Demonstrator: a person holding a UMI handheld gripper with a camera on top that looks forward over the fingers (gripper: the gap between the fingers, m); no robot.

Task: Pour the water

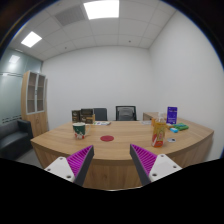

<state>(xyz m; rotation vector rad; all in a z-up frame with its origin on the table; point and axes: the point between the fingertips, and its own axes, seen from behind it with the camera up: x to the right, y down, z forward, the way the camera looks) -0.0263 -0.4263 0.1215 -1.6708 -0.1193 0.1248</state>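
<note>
gripper (112,160) jaws stood wide apart, empty; green cup (79,129) and red coaster (106,138) sat beyond on wooden table (120,148).

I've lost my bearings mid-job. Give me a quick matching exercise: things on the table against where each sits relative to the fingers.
Things:
1. green cup
2. red coaster
3. orange bottle
4. purple box

Places:
A. just above the right finger
B. far right side of the table, beyond the bottle
C. above the left finger
D. middle of the table, ahead of the gap between the fingers

Pairs: 1-C, 2-D, 3-A, 4-B. The fingers stand open, holding nothing.
</note>
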